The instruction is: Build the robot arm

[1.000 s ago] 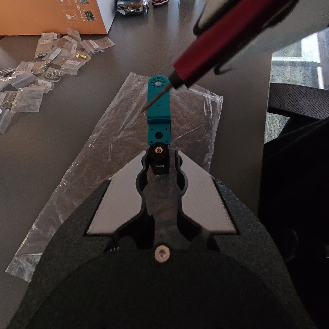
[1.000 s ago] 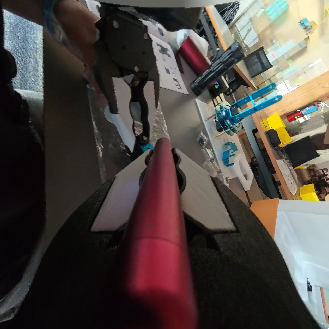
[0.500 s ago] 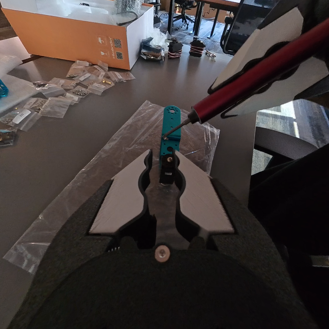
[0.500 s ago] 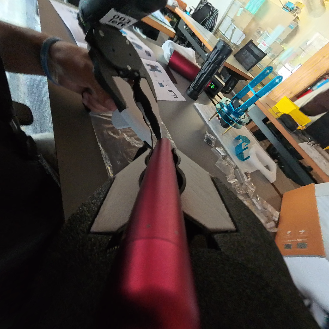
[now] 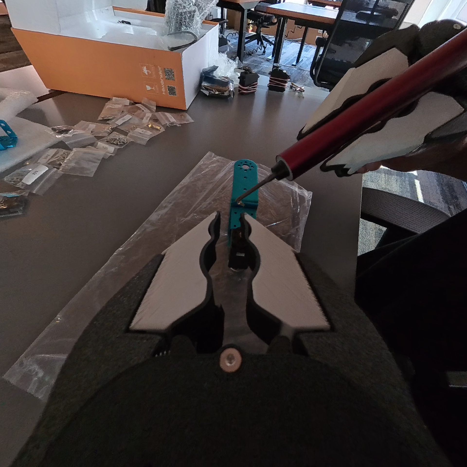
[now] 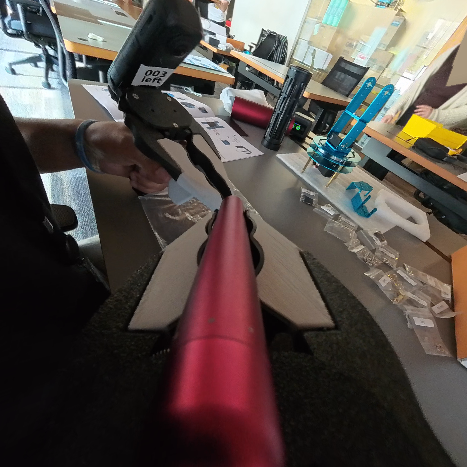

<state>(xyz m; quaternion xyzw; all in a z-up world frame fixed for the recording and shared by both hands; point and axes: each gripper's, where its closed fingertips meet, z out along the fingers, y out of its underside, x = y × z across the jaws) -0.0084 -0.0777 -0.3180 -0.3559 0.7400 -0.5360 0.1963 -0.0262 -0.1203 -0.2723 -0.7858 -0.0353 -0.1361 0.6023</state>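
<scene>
The left gripper jaws are clamping the teal bracket upright near the worktop's near edge; the right gripper jaws are gripping the red screwdriver, tip meeting the bracket's bend; keeping it steady looks advisable.

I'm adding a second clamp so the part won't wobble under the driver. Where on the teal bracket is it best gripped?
Probably the upper strip of the teal bracket, pinched across its two long edges from the far end above. It stands upright and flat; the left gripper already holds its black base, and the red screwdriver tip sits at the bend.
</scene>
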